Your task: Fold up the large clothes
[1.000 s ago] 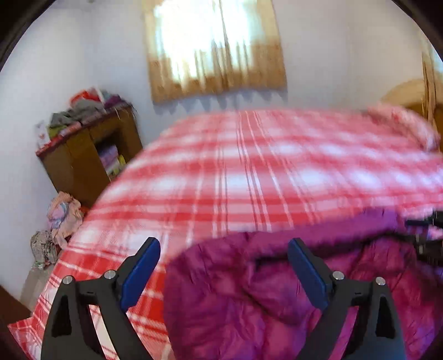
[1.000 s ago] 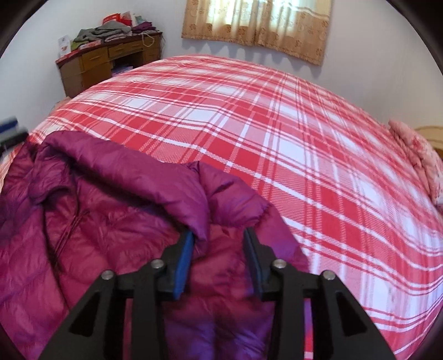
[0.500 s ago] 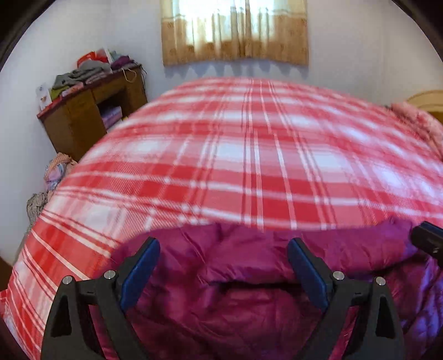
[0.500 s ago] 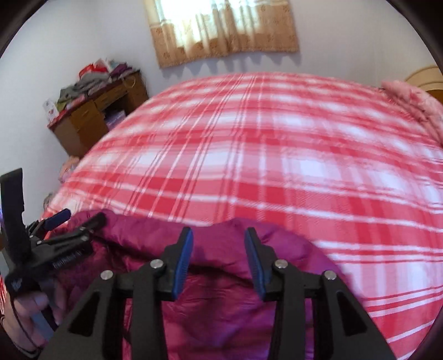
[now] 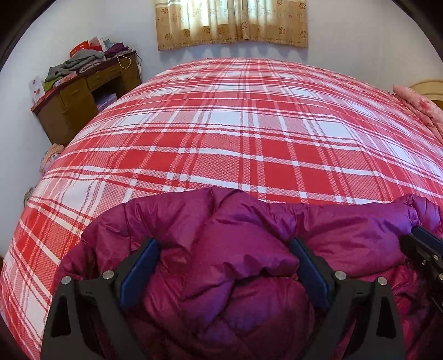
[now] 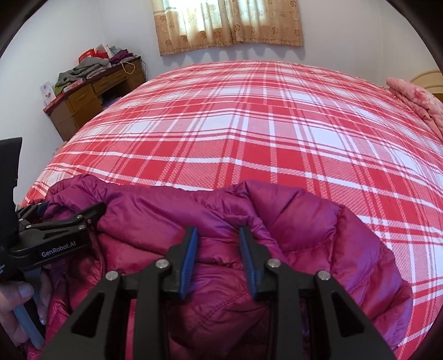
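Spread flat first: the magenta puffer jacket (image 5: pixel 227 249) lies bunched at the near edge of the plaid-covered bed (image 5: pixel 249 124), with a thick ridge of fabric rolled across its top.

Keep the left gripper (image 5: pixel 223 243) low, jaws wide and straddling that puffy ridge without pinching it. Close only once a single layer sits between the pads, not a whole roll.

On the right gripper (image 6: pixel 217 231), jaws narrow and just closing around a fold of the same ridge. Seemingly not yet pressed tight, though hard to judge past the billowing fabric. Pinch near the seam, where the slippery shell bunches least.

Then draw both grips apart and away along the bed, evenly, to pull the ridge straight before any fold. Avoid lifting high, since trapped air makes the down balloon.

Counted: one jacket, two grippers, one bed, one wooden desk (image 5: pixel 83 91) with a clothes pile (image 5: pixel 80 59) on its tabletop, one curtain (image 5: pixel 232 22), one pink quilt (image 5: pixel 420 108).
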